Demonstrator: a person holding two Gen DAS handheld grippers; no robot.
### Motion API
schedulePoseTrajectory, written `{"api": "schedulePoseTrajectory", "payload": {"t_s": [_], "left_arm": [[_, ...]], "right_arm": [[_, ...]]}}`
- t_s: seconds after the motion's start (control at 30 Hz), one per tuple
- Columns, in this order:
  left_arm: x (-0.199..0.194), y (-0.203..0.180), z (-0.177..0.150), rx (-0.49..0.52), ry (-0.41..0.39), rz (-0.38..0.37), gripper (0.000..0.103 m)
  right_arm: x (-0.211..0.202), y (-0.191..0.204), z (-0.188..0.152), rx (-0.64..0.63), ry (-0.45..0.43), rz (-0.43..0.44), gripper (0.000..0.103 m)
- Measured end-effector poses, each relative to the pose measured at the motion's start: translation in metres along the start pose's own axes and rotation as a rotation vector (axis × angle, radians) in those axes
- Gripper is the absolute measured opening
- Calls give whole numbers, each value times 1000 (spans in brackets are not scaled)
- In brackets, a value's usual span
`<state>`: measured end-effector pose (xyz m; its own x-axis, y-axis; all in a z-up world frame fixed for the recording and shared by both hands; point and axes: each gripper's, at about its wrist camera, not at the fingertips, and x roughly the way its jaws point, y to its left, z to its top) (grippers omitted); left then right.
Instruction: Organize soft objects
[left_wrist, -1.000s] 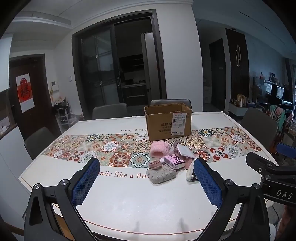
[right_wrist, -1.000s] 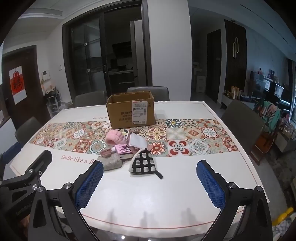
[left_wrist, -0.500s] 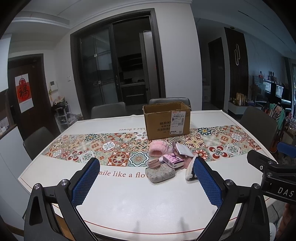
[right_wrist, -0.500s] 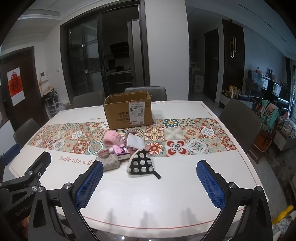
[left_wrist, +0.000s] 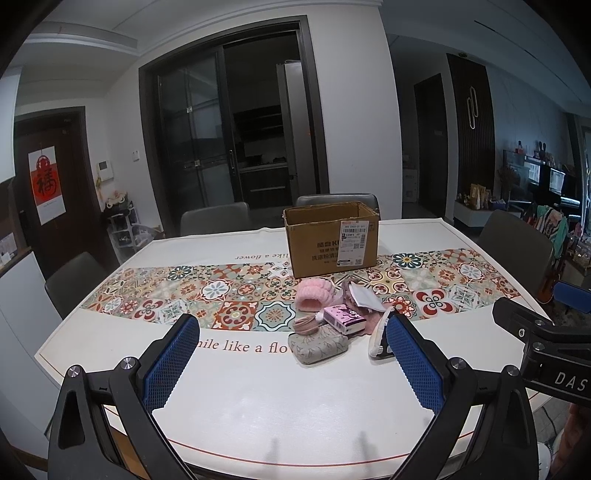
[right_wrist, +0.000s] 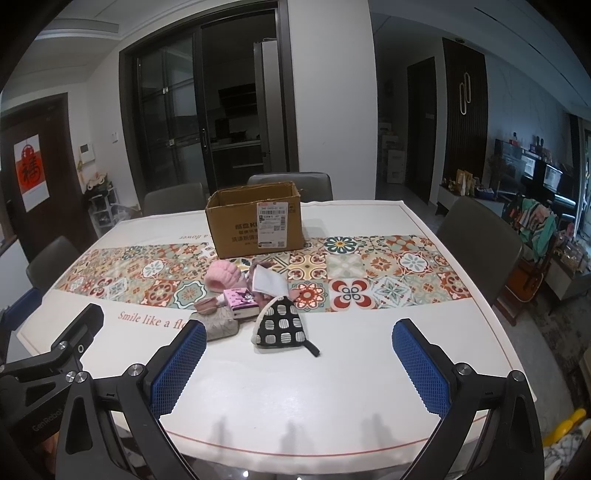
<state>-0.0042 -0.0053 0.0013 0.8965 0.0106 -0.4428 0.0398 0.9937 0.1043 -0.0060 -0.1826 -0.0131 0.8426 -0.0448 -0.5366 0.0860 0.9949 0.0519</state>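
While both grippers, left (left_wrist: 290, 363) and right (right_wrist: 299, 363), hover released and empty, the soft pile (right_wrist: 255, 299) lies mid-table, near the box (right_wrist: 256, 221). Risk: items overlap, so one pinch may drag neighbours. The table (right_wrist: 332, 387) is smooth, with a tiled runner; chairs surround it.

light: dim, bluish indoor
glare: soft sheen on white tablecloth (left_wrist: 295, 413) between the fingers
edges: heavy fisheye bending, black corners

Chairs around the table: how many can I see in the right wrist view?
4. Two chairs stand behind the far edge of the table: one left of the box, one behind it. One is at the left side, one at the right. Others may be hidden.
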Motion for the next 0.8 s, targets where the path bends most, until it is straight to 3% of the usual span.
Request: {"api": "schedulePoseTrajectory", "payload": {"t_s": [0.8], "left_arm": [[3,-3,-1,4,10,-3,103]], "right_arm": [[3,0,-1,0,5,3,102]]}}
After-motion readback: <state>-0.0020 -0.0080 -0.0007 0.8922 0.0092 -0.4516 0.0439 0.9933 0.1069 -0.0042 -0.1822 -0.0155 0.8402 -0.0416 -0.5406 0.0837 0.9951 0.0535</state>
